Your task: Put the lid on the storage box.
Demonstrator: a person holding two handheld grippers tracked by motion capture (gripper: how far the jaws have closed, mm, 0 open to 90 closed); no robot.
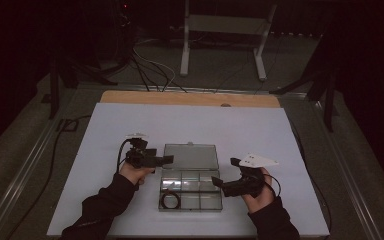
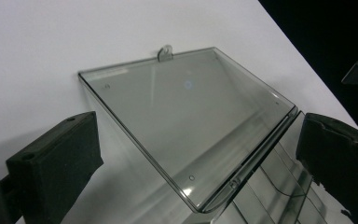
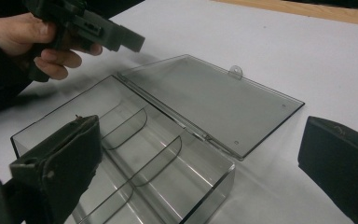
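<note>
One clear plastic box (image 1: 190, 189) lies mid-worktop (image 1: 105, 135) in the high view, its lid (image 1: 190, 156) folded flat behind it, one black ring (image 1: 170, 200) in the near-left compartment. Two tools flank it: the left tool (image 1: 166, 160) near the lid's left edge, the right tool (image 1: 216, 181) at the box's right wall.

From the left gripper view, that tool's jaws stand wide, holding nothing, the lid between them with its one latch tab (image 2: 166, 52) on the far edge.

From the right gripper view, jaws likewise wide and empty over the compartments. To close it well, I judge, steady the base, then lift the lid by its free edge.
</note>
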